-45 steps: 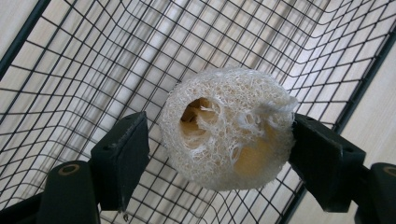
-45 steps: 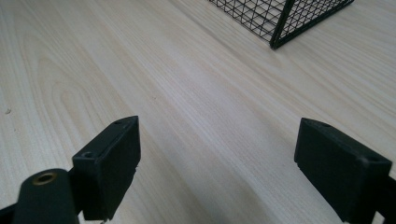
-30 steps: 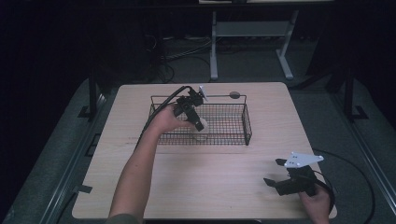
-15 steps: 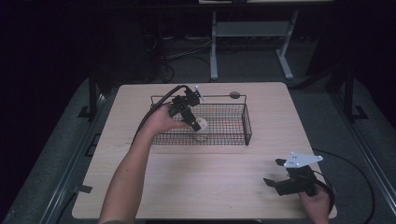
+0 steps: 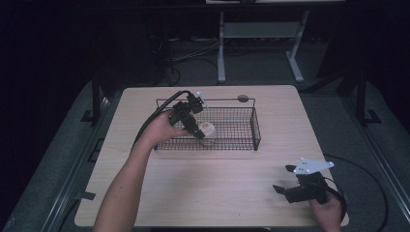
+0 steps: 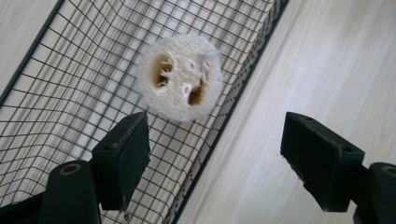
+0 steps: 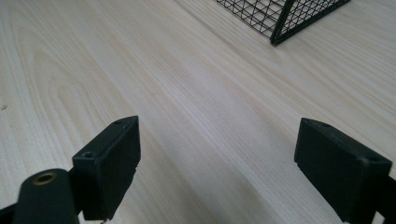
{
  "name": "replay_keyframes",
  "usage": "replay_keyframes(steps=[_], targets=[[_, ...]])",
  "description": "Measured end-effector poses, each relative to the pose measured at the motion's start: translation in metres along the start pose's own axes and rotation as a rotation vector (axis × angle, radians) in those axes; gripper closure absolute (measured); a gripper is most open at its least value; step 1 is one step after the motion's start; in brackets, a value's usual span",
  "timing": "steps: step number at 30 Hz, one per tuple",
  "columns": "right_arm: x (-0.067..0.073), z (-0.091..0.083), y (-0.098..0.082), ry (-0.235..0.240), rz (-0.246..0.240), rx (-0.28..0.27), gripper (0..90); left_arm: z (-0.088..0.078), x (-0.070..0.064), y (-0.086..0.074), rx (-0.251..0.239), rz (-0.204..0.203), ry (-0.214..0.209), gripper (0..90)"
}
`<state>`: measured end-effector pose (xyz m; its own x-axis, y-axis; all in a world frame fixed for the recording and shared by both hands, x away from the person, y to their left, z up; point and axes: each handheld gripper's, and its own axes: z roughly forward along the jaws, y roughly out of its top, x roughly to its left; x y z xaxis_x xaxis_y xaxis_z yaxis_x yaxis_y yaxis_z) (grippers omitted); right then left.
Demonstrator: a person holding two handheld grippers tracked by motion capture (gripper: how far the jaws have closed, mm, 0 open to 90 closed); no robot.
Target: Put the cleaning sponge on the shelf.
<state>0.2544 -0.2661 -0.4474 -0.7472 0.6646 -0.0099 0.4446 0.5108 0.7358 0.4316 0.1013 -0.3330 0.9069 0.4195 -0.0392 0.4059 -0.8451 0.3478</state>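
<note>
A pale round loofah slice (image 5: 207, 128) (image 6: 180, 77) lies inside the black wire basket (image 5: 255, 126) (image 6: 56, 79), close to its near wall. My left gripper (image 5: 197, 131) (image 6: 217, 140) hovers over the basket's left half, tilted down at the slice. Its jaws stand open and the slice is beyond their tips, not between them. My right gripper (image 5: 284, 189) (image 7: 217, 140) rests low over the table's near right corner. It is open, with only bare wood between its jaws.
The light wooden table (image 5: 227, 183) carries the basket across its far middle. A small dark round thing (image 5: 242, 98) sits behind the basket. A basket corner (image 7: 280, 21) shows far ahead in the right gripper view. Cables trail from both grippers.
My left hand has drawn back and up from the basket floor, and the loofah slice now shows free beside the gripper's tips. The right hand has kept still.
</note>
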Motion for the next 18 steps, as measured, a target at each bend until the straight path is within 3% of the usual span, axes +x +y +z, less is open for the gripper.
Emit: replay_keyframes(steps=[18], targets=[[0.003,0.001,0.000,-0.011,-0.001,0.011,14.1,-0.001,-0.027,-0.035,-0.053,0.021,-0.019,22.9]])
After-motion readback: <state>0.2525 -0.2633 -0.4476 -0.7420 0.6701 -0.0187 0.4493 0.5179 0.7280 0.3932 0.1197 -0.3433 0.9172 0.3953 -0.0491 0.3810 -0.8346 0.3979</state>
